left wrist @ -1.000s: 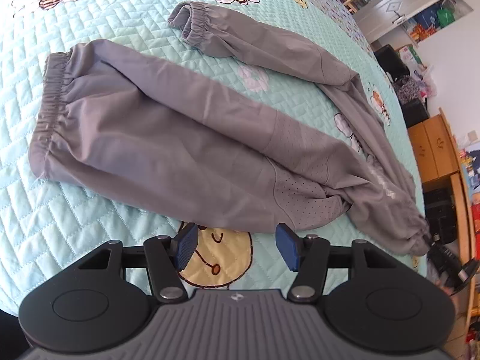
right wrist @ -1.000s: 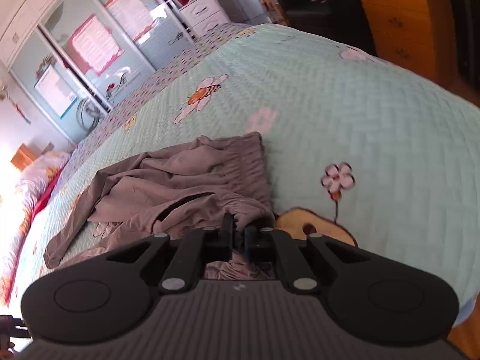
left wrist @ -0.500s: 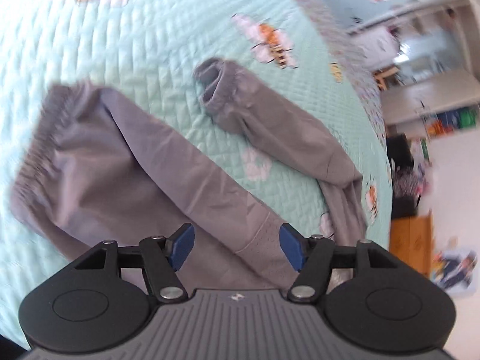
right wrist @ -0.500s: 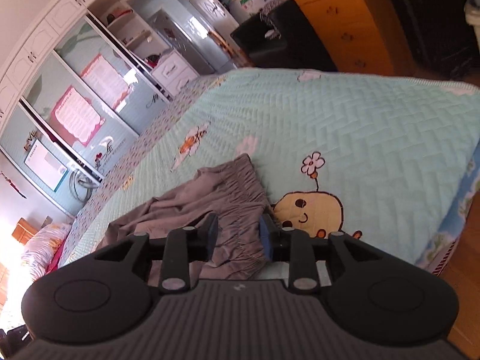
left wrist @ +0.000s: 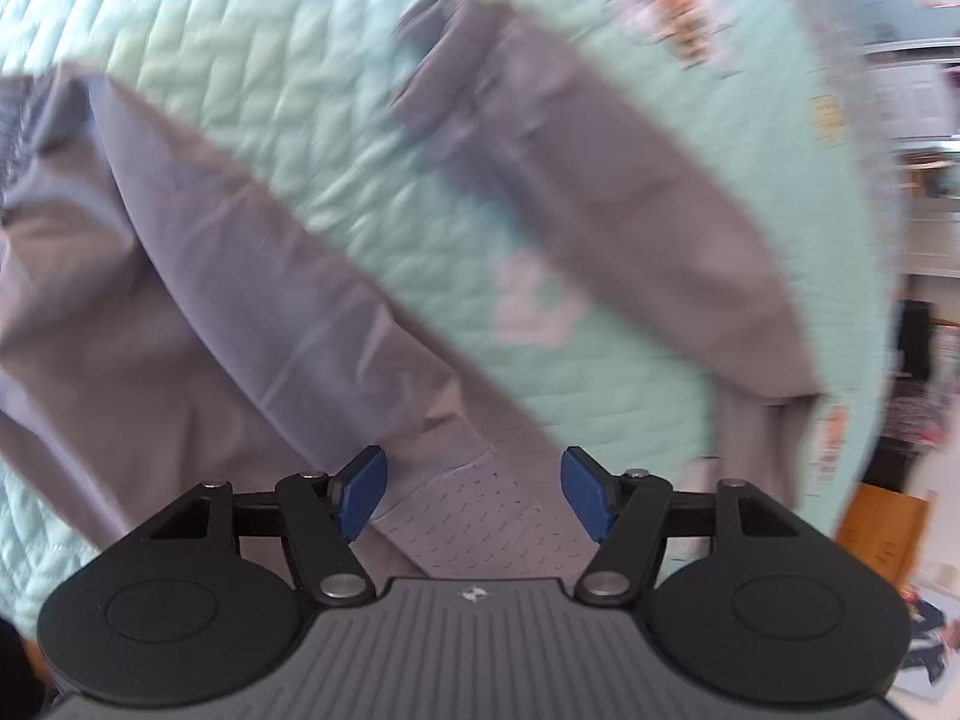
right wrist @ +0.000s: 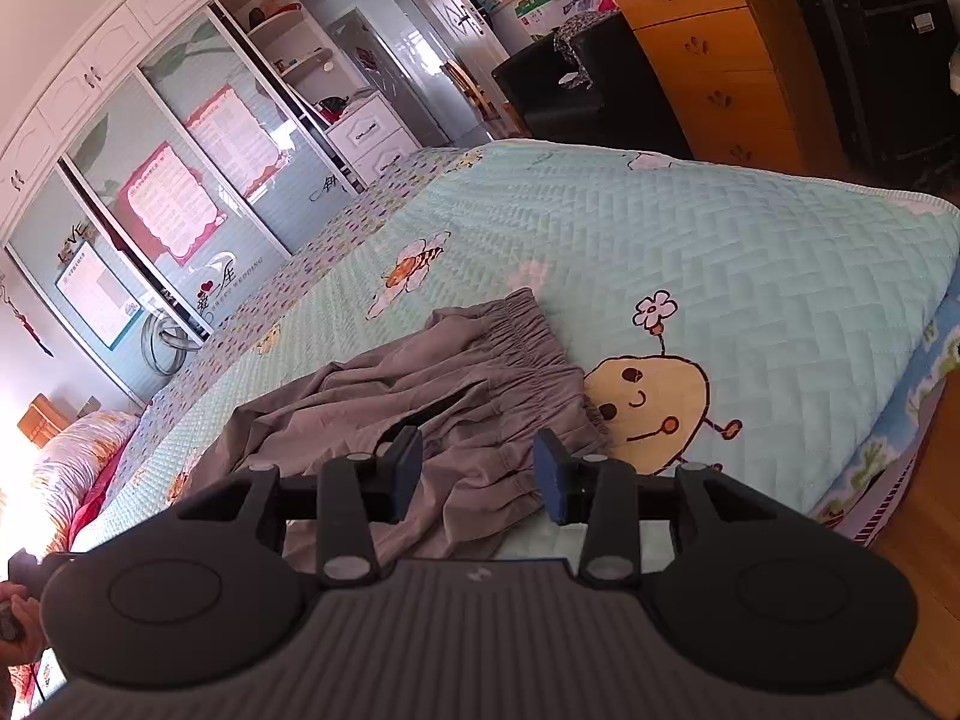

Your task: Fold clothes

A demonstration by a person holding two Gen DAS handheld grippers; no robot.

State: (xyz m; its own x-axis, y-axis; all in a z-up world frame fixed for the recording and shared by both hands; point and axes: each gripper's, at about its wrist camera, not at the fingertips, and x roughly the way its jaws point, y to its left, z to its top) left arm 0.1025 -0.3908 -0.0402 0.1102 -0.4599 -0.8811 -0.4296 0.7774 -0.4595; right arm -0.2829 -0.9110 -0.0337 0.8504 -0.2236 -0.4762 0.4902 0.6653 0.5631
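Two grippers hang above a pair of grey trousers [right wrist: 420,396] spread on a quilted mint-green bedspread [right wrist: 750,252] printed with bees, flowers and a smiling yellow cartoon figure [right wrist: 651,402]. The right gripper [right wrist: 477,468] hovers over the gathered waistband [right wrist: 528,336] near the bed's edge, its jaws opening, the blue pads clear of the cloth and gripping nothing; the waistband lies just beside the cartoon figure.

Seen through the blurred left wrist view, the left gripper [left wrist: 474,501] points down at the trousers [left wrist: 198,276], jaws parted and empty over a perforated mesh panel [left wrist: 480,516]. One trouser leg [left wrist: 612,198] runs away across the bedspread [left wrist: 288,60], its elastic cuff [left wrist: 432,30] lying apart from the wider grey stretch on the left.

Beyond the bed stand a white wardrobe [right wrist: 180,138] with glass doors and a wooden chest of drawers [right wrist: 708,54].
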